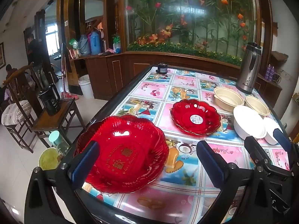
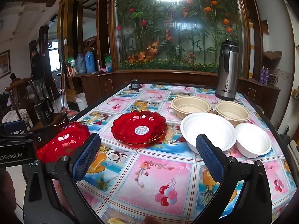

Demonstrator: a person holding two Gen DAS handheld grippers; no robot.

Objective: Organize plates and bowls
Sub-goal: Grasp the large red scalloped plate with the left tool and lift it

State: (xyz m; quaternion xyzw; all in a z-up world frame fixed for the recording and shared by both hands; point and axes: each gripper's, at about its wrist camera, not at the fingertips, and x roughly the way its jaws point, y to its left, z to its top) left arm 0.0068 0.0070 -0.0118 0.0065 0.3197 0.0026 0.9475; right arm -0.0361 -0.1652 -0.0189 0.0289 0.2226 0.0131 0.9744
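A large red plate with gold lettering (image 1: 121, 155) lies at the table's near left corner; it also shows in the right wrist view (image 2: 63, 141). My left gripper (image 1: 147, 162) is open, its fingers astride the plate's near side, not gripping. A smaller red plate with a sticker (image 1: 195, 116) (image 2: 139, 127) lies mid-table. Two beige bowls (image 2: 191, 107) (image 2: 232, 112) and two white bowls (image 2: 208, 130) (image 2: 253, 140) stand at the right. My right gripper (image 2: 147, 156) is open and empty above the tablecloth, near the large white bowl.
A steel thermos (image 2: 227, 71) stands at the far right of the table (image 2: 158, 177). A small black device (image 2: 135, 84) sits at the far edge. A wooden chair with a black jug (image 1: 50, 100) stands left of the table. A jar (image 1: 58, 141) sits by the left edge.
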